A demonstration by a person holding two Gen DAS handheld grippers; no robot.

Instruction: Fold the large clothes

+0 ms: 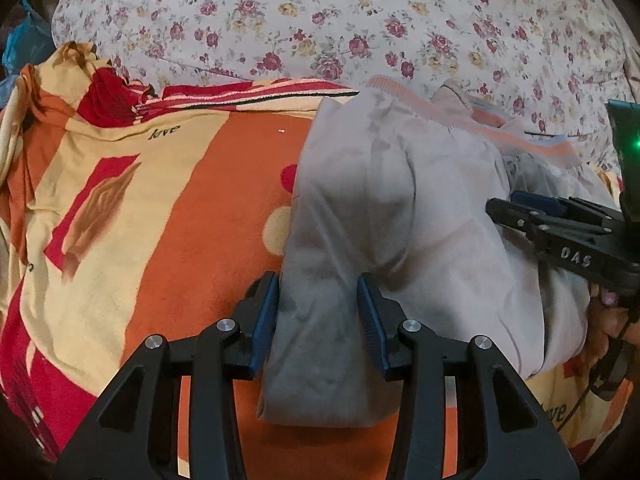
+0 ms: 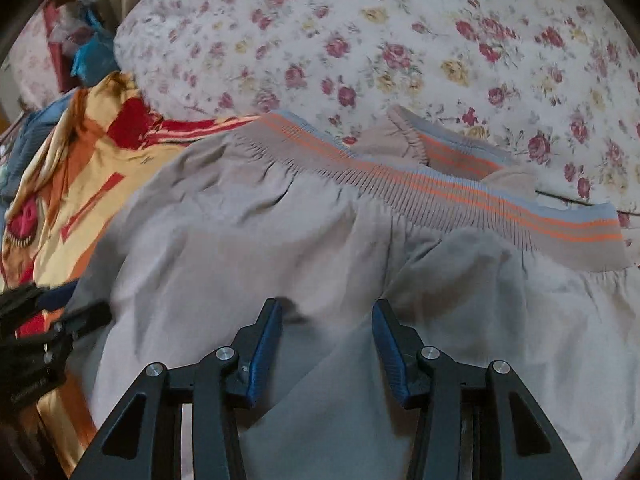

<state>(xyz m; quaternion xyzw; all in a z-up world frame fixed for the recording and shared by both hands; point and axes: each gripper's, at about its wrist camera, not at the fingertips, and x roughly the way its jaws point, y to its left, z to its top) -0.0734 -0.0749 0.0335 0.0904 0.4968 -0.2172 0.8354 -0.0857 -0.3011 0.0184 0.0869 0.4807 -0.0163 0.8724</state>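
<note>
So it's all on a bed. Right under the tongs and off to their left there's an orange, cream and red blanket [image 1: 168, 208] with "love" printed on it. Past the tongs, further out, a white floral sheet [image 1: 340, 12] with dark red and yellow roses covers the rest. Far upper left there's some teal cloth [image 2: 90, 62] bunched up. Lighting's pretty dim and warm.
</note>
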